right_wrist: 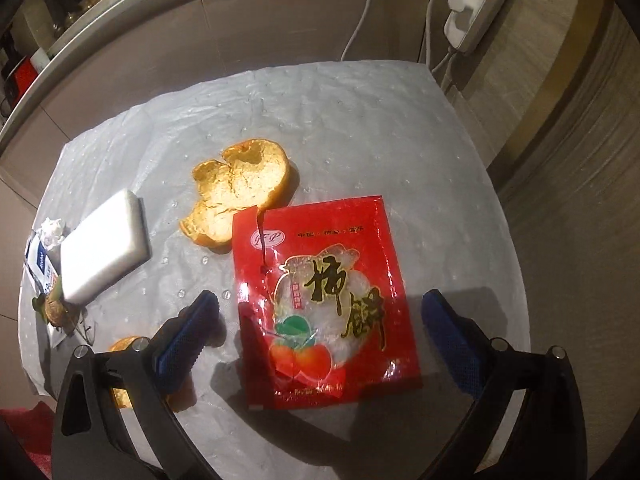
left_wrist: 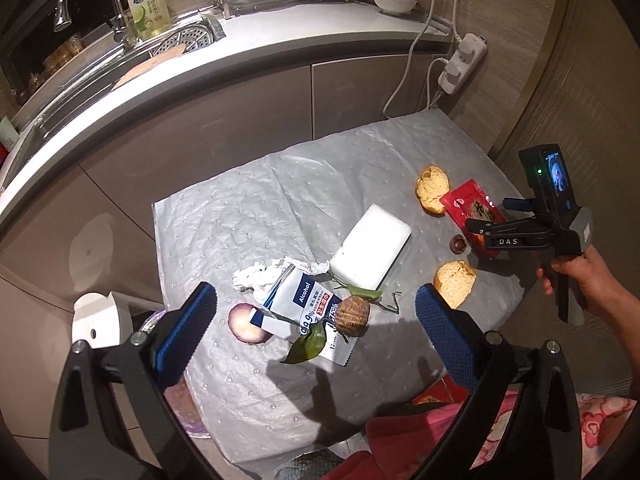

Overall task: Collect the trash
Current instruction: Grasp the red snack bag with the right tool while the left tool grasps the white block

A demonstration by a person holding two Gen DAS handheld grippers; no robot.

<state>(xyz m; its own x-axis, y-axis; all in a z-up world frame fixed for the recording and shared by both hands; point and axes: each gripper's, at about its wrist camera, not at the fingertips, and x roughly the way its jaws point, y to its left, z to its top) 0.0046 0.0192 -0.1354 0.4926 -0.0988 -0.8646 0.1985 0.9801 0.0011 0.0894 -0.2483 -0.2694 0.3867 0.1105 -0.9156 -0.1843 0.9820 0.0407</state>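
Kitchen counter [left_wrist: 280, 46], plastic-covered table [left_wrist: 224, 216], red wrapper [right_wrist: 324, 288], peel [right_wrist: 240, 188]

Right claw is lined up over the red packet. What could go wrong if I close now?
The red packet lies flat on the loose plastic sheet, so the right claw, wide open, may slide over it or pinch the sheet too. Its top corner overlaps the orange peel, which could get dragged.

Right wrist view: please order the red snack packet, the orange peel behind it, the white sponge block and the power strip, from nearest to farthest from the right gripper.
1. Red snack packet, between the open fingers of the right gripper.
2. Orange peel, just beyond, left.
3. White sponge block, far left.
4. Power strip, top right, off the table.
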